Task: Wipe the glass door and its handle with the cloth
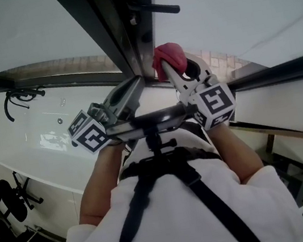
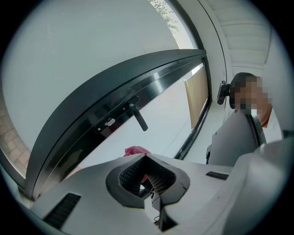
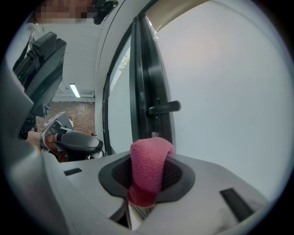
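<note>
**A:** How does the cloth look from where we stand?

**B:** We see a pink terry cloth (image 3: 149, 170) folded into a thick, looped wad. Its nap is plain in the right gripper view. It stands between the jaws of the right gripper (image 3: 150, 158), which are clamped on it. Its rounded top pokes out past the tips.

**A:** Where is it against the door?

**B:** In the head view it sits hard by the right side of the dark metal door frame (image 1: 122, 30). It is just nearer to us than the black lever handle (image 1: 157, 9). We cannot tell whether it touches the frame. The frosted glass pane (image 1: 236, 6) spreads away to the right.

**A:** And our other tongs?

**B:** The left gripper (image 2: 145, 155) has its tips pressed together with nothing between them. A bit of pink shows beyond them. In the head view it points at the frame's left side, near the right gripper.

**A:** And farther out?

**B:** A white glossy bathtub (image 1: 30, 149) lies at the left, well apart from the door handle.
</note>
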Demonstrator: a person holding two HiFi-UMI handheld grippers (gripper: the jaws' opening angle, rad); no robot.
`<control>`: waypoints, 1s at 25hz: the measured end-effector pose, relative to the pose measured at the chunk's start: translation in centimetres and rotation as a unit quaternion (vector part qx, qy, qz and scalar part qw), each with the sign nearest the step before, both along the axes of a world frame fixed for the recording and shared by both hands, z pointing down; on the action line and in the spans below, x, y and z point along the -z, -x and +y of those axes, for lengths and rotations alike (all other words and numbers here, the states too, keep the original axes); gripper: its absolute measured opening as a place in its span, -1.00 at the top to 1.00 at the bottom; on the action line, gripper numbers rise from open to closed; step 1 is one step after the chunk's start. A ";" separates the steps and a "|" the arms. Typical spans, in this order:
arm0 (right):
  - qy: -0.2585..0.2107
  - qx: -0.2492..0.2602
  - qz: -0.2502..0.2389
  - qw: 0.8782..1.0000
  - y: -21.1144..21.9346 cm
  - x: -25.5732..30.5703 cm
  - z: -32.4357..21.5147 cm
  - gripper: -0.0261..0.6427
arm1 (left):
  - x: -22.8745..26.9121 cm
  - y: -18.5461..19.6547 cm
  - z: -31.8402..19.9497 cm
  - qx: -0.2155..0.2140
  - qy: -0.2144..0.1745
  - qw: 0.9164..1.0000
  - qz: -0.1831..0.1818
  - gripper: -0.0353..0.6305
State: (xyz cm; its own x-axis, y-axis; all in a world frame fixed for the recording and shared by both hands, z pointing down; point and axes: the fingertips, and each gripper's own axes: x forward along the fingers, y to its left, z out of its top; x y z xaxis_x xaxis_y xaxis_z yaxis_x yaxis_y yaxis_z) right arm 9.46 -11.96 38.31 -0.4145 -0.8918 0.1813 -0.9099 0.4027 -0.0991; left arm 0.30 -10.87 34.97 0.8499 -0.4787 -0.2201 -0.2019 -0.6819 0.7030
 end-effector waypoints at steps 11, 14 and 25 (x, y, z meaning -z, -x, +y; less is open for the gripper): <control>0.027 -0.003 -0.010 1.000 -1.0 -1.2 0.0 0.63 | -0.2 0.0 -0.1 -0.003 0.018 1.000 0.018 0.92; 0.028 -0.003 -0.009 1.000 -1.1 -1.3 -0.1 0.63 | -0.3 -0.1 -0.2 -0.005 0.020 1.000 0.020 0.92; 0.036 -0.001 -0.007 0.999 -1.6 -1.8 -1.1 0.64 | -0.6 0.1 -0.7 -0.006 0.025 0.999 0.020 0.92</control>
